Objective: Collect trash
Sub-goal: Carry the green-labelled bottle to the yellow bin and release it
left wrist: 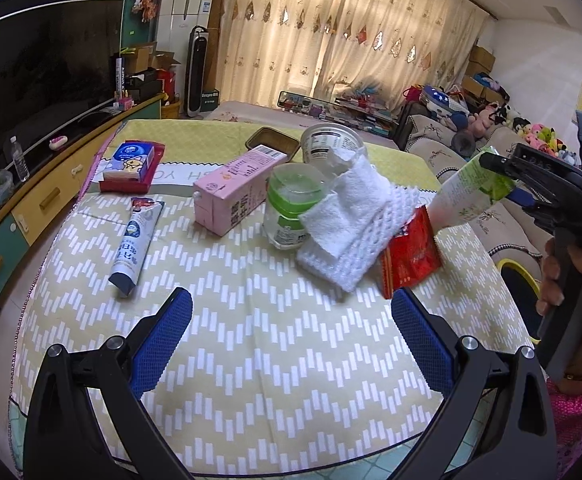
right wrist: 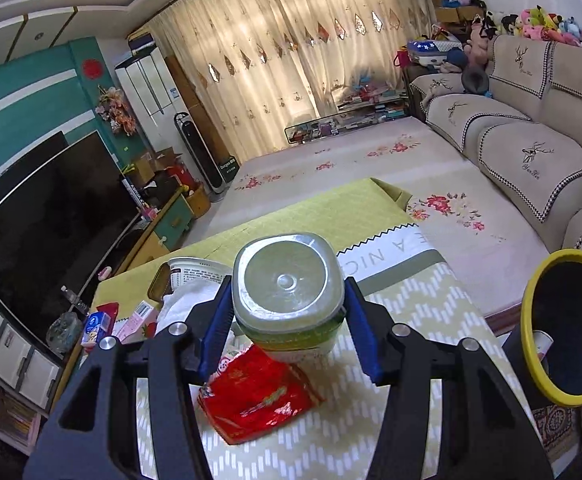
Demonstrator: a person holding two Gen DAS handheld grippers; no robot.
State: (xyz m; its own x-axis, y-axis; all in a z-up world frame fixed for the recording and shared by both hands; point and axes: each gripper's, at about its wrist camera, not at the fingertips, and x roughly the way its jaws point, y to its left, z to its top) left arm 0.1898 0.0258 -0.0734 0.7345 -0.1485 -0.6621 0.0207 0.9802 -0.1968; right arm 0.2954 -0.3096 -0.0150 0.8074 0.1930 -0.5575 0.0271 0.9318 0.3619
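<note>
Right tool [right wrist: 287,316] clamped on bottle [right wrist: 287,284] above red wrapper [right wrist: 257,396]; left tool [left wrist: 291,336] apart.

The tablecloth [right wrist: 391,256] carries a grey band of white capitals near its far edge: "E A NIC" shows in the right wrist view, upside down. In the left wrist view the same band reads "SH YO", also inverted. The toothpaste tube [left wrist: 135,244], pink carton [left wrist: 231,192] and white cup [right wrist: 199,272] bear print too small to read.
</note>
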